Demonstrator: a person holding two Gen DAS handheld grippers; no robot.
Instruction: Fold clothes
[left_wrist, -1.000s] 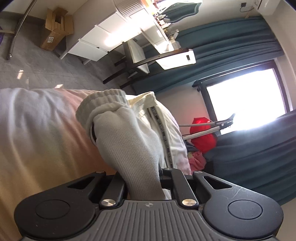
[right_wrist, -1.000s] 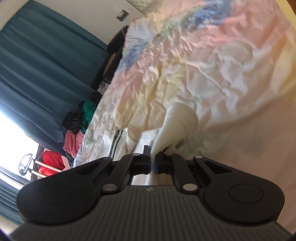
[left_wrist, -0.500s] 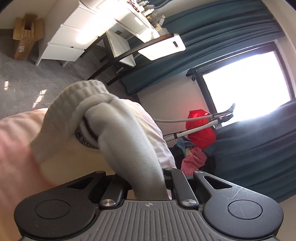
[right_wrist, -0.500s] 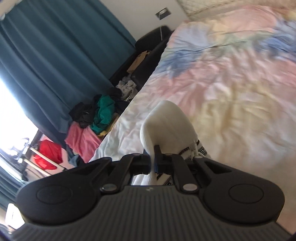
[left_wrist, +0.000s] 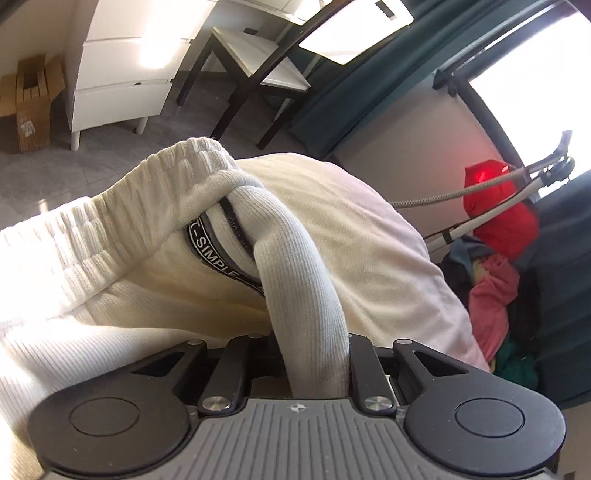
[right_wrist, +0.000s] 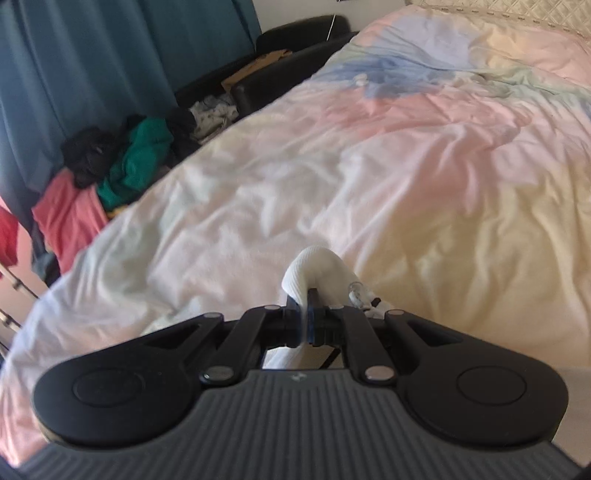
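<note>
A white knitted garment (left_wrist: 351, 229) with a ribbed waistband (left_wrist: 147, 192) and a black lettered tape (left_wrist: 214, 254) lies bunched on the bed edge in the left wrist view. A thick band of it runs back between the fingers of my left gripper (left_wrist: 314, 343). The jaws are opening while the cloth still fills the gap. In the right wrist view my right gripper (right_wrist: 310, 306) is shut on a small white fold of the same garment (right_wrist: 317, 262), over the pastel duvet (right_wrist: 443, 147).
Beyond the bed, the left wrist view has a white drawer unit (left_wrist: 122, 74), a cardboard box (left_wrist: 29, 99), a dark-legged table (left_wrist: 258, 62) and a red bag (left_wrist: 502, 218). Piled clothes (right_wrist: 122, 166) and a dark sofa (right_wrist: 295, 37) line the teal curtains (right_wrist: 92, 55).
Both grippers have swept sideways with the garment. In the left view the waistband now lies closer and lower. In the right view the white fold sticks out less and open duvet lies ahead.
</note>
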